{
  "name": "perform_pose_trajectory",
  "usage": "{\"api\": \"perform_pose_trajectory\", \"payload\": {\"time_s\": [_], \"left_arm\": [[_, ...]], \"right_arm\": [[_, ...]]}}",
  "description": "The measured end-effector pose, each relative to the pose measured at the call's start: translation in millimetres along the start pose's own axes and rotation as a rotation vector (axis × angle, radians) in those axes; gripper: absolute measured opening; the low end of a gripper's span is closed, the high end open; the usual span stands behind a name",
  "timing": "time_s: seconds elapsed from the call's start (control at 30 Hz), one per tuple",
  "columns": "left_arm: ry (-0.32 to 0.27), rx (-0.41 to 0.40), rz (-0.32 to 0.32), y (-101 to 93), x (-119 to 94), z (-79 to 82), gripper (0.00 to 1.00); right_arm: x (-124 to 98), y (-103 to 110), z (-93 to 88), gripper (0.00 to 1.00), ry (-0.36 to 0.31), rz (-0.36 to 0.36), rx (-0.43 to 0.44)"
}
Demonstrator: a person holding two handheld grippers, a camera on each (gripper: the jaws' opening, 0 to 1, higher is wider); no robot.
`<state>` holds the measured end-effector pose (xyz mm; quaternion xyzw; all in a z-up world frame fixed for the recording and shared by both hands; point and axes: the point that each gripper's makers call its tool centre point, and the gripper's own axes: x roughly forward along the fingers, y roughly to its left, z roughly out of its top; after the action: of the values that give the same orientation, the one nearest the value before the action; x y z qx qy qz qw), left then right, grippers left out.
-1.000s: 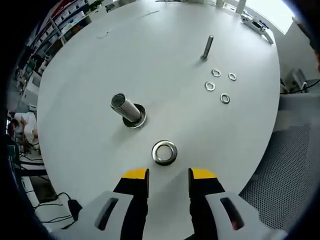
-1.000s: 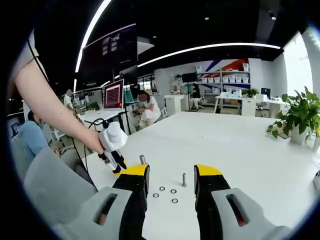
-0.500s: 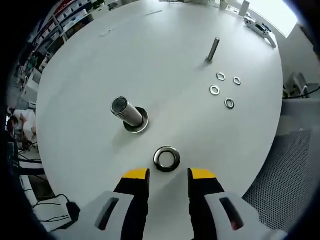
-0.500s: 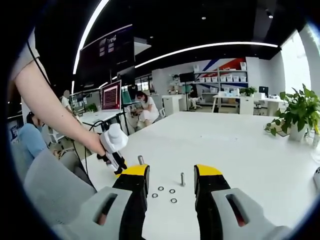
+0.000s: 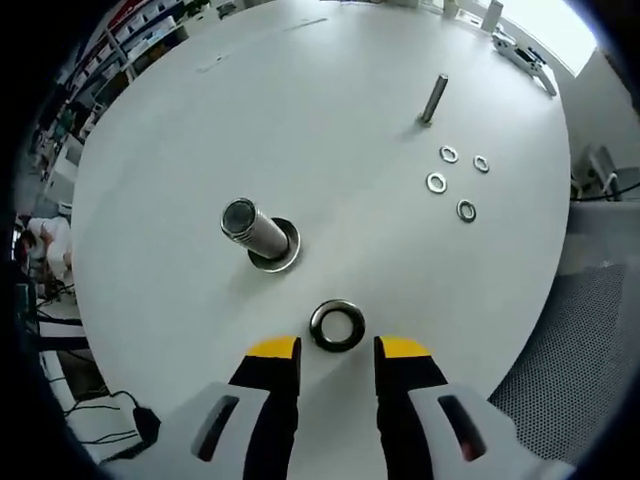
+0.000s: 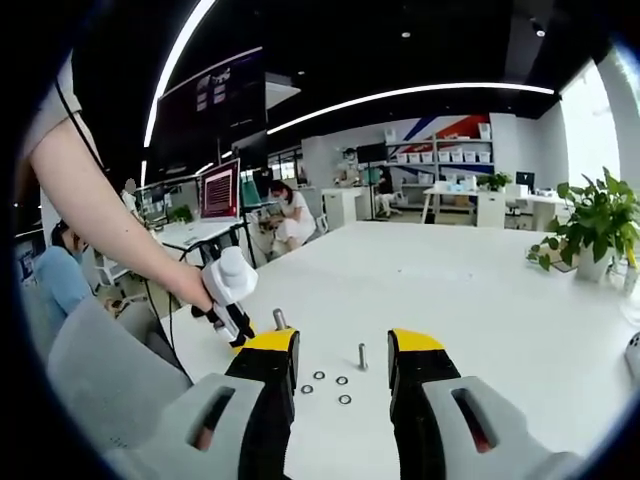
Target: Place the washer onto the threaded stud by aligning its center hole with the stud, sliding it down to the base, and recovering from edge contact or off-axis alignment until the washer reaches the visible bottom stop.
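One large washer (image 5: 336, 325) flat on white counter (image 5: 330, 130), just short of the threaded stud (image 5: 254, 228), now nearer left gripper (image 5: 337, 352) than a second ago. Jaws apart, nothing held; approach under way. Right gripper (image 6: 338, 345) likewise apart, idle.
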<state>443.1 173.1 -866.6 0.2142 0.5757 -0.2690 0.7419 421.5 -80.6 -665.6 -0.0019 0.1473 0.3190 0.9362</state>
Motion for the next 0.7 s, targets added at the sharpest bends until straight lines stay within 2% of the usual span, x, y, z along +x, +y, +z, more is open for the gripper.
{"api": "perform_pose_trajectory", "payload": {"time_s": [0.2,0.7], "left_arm": [[-0.003,0.024,-0.007,-6.8,5.0,7.1,0.26],[0.021,0.022,-0.008,-2.2,9.5,5.1,0.26]], "right_arm": [[0.2,-0.5,-0.9,0.38,0.003,-0.001,0.002],[0.8,-1.7,-3.0,0.38,0.008,0.001,0.018]]}}
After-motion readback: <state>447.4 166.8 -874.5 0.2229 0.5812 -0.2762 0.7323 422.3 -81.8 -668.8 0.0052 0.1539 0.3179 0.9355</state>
